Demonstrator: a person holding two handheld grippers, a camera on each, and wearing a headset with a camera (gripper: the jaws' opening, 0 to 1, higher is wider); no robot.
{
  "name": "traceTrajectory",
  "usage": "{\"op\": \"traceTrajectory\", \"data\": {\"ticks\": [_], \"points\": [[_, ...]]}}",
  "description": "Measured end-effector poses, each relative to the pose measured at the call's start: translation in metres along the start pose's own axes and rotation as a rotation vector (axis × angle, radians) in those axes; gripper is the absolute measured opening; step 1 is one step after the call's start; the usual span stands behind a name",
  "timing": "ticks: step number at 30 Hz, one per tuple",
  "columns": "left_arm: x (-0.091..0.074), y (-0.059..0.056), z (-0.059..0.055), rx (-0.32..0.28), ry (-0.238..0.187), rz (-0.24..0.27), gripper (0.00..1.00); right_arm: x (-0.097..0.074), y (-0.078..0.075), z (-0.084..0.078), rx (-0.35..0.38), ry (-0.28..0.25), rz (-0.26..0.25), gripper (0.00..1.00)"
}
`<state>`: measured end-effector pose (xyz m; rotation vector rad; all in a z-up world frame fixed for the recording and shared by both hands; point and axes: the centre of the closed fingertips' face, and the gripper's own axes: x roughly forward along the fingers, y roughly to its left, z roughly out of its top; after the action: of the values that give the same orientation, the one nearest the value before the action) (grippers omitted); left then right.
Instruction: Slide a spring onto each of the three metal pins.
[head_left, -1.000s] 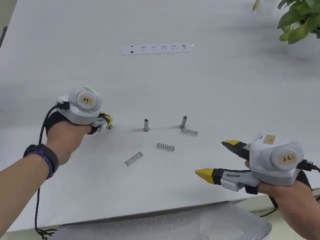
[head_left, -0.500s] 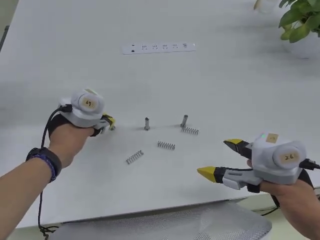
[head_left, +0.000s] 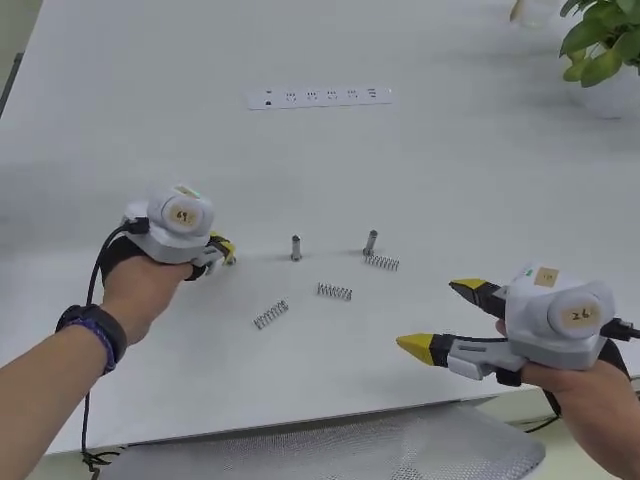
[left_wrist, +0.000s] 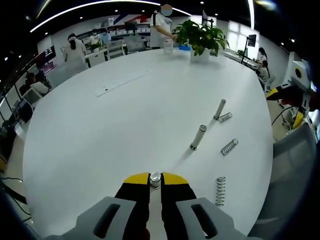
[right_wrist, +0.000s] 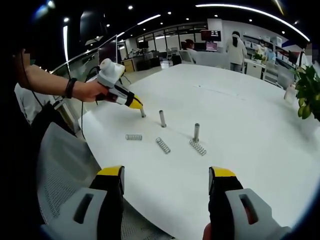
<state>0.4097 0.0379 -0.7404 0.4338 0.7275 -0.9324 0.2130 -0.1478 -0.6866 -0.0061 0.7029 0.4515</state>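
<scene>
My left gripper (head_left: 222, 250) rests low on the white table, shut on the top of a small metal pin (left_wrist: 155, 179) that stands upright at its yellow tips (right_wrist: 135, 103). Two more pins (head_left: 296, 247) (head_left: 371, 241) stand free to its right. Three springs lie loose on the table: one (head_left: 381, 262) beside the right pin, one (head_left: 334, 291) in the middle, one (head_left: 270, 315) nearer me. My right gripper (head_left: 440, 318) hovers open near the table's front edge, well apart from the springs, with nothing between its jaws (right_wrist: 166, 175).
A white power strip (head_left: 320, 96) lies at the far side of the table. A potted plant (head_left: 600, 45) stands at the back right. A mesh chair back (head_left: 330, 450) sits just below the table's front edge.
My left gripper has edged slightly right toward the free pins, still shut on its pin. The right gripper stays open and almost still. The view has shifted a little.
</scene>
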Motion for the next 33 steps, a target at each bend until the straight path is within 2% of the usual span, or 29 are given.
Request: {"op": "traceTrajectory", "data": {"ticks": [13, 22, 30, 33], "points": [[0.002, -0.0003, -0.0001, 0.016, -0.003, 0.005, 0.0, 0.0007, -0.0003, -0.0006, 0.001, -0.002, 0.0, 0.67], [0.0021, -0.0009, -0.0003, 0.005, -0.006, 0.0, 0.0, 0.0007, 0.0007, -0.0014, -0.001, -0.001, 0.002, 0.66], [0.004, -0.0026, -0.0045, 0.017, 0.005, 0.002, 0.0, 0.0013, 0.0009, -0.0027, -0.001, 0.002, 0.003, 0.66], [0.0051, -0.0041, -0.0089, 0.01, 0.018, -0.004, 0.06, 0.0009, 0.0007, -0.0032, 0.0, 0.003, 0.002, 0.66]]}}
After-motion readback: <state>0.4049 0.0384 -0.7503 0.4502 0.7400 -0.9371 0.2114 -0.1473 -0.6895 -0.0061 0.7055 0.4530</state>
